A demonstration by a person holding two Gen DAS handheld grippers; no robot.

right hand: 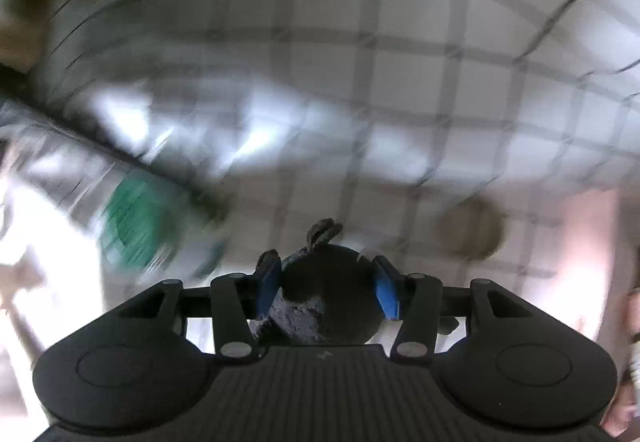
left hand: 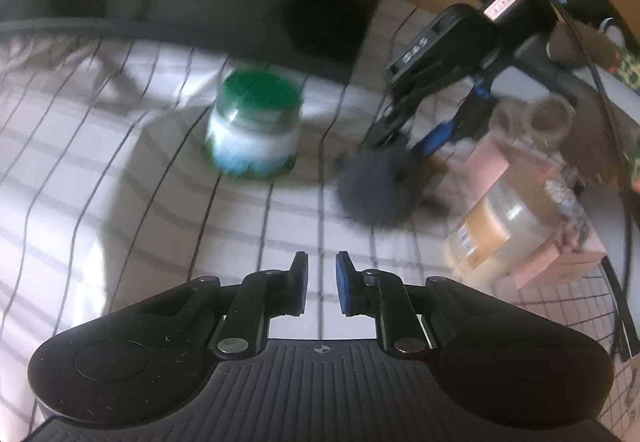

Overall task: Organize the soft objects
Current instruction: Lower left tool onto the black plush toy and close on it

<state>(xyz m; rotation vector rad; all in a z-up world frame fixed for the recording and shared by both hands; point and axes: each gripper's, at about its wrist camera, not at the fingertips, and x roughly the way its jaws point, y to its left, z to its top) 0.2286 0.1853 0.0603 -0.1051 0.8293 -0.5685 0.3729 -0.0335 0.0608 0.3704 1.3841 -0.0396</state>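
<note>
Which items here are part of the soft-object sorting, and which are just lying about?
Part of the job:
- dark grey fuzzy toy, between the pads of the right gripper
- left gripper, nearly shut and empty

Lying about:
- green-lidded jar
- pink box with clear containers on it
- checked cloth underneath everything

Home: checked bedsheet (left hand: 120, 145), green-lidded jar (left hand: 254, 129), tape rolls (left hand: 550, 117)
</note>
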